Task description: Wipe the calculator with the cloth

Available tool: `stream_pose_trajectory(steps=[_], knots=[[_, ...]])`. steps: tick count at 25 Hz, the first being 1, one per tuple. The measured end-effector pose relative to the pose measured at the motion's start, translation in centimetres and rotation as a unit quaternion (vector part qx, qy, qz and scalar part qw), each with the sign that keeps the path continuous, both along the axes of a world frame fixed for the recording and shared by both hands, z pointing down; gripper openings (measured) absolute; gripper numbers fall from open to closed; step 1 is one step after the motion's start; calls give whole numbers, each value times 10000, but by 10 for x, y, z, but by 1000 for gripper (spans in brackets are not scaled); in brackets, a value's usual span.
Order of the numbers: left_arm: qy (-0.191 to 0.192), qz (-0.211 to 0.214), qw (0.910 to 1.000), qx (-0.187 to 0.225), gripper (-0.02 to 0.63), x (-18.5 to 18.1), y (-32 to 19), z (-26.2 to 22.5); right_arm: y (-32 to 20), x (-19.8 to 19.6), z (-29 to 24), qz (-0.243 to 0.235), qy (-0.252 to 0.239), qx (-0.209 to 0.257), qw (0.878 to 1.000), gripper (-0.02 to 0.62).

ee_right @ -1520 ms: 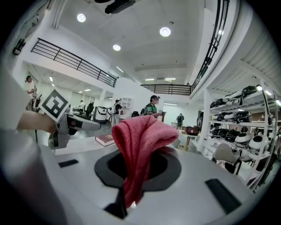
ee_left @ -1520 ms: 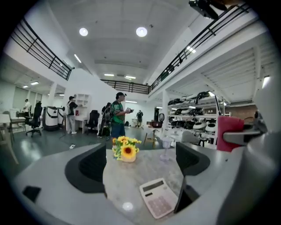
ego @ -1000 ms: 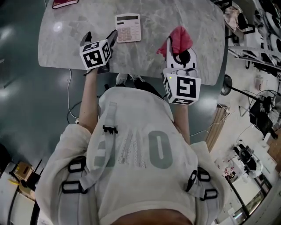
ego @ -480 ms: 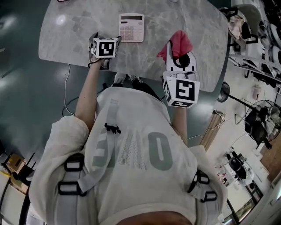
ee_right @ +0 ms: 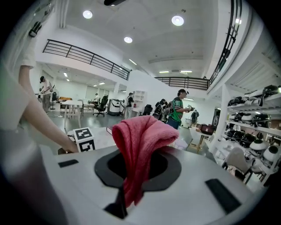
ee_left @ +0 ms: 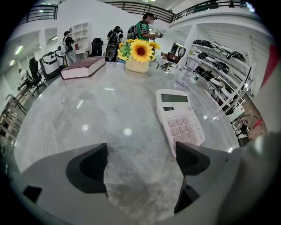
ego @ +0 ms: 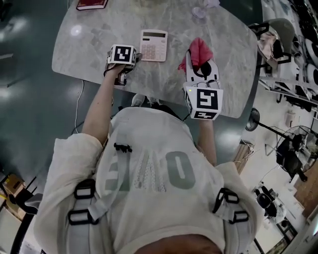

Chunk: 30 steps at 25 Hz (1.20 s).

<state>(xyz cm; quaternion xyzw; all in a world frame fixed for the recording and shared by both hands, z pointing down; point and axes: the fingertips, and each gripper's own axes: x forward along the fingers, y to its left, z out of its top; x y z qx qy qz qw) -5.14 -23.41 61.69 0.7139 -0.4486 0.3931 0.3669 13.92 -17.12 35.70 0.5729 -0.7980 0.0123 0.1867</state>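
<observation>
One calculator, one red cloth, one dark red book and one pot of sunflowers are in view, with two tongs at work over a grey marbled surface.

The calculator lies flat near the middle of the surface, keys up. In the head view it is at about 1 o'clock from the left tongs' marker cube and at about 9 o'clock from the cloth, well apart from it. The book lies at the far edge, at about 11 o'clock from the calculator.

The left tongs are low over the surface with the jaws wide apart, and only bare marble shows between them. In the left gripper view the calculator lies at about 1 o'clock from the gap. The right-hand jaw's tip is at the calculator's near edge; whether it touches cannot be told.

The right tongs are clamped on the cloth. The cloth stands up out of the closed jaws and folds over at its top. In the head view it shows at 12 o'clock from the right tongs' marker cube.
</observation>
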Motion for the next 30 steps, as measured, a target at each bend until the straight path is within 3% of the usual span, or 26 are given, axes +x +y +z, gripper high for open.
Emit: stream_pose_trajectory(steps=[6,9,11,14,18,25,27,30], knots=[[-56,83,9994,-322,480,1,-2,3,-33,-9,-29,-431,509,350,9972,58],[-80,51,9992,-396,480,-1,0,0,-54,-15,-38,-789,1141,365,9897,58],[-61,81,9990,-426,482,0,1,3,-70,-20,-34,-1126,1775,264,9773,58],[-62,114,9987,-496,482,2,2,5,-92,-31,-10,-1762,2932,-72,9396,57],[-73,129,9983,-556,482,3,1,5,-114,-44,47,-2448,4218,-602,8709,55],[-119,113,9972,-725,482,-2,2,6,-122,-58,147,-3030,5619,-1200,7603,55],[-119,124,9969,-766,482,-1,3,6,-119,-57,168,-3126,5726,-1390,7451,55],[-120,95,9968,-790,483,-1,5,7,-120,-52,192,-3081,5773,-1647,7380,55]])
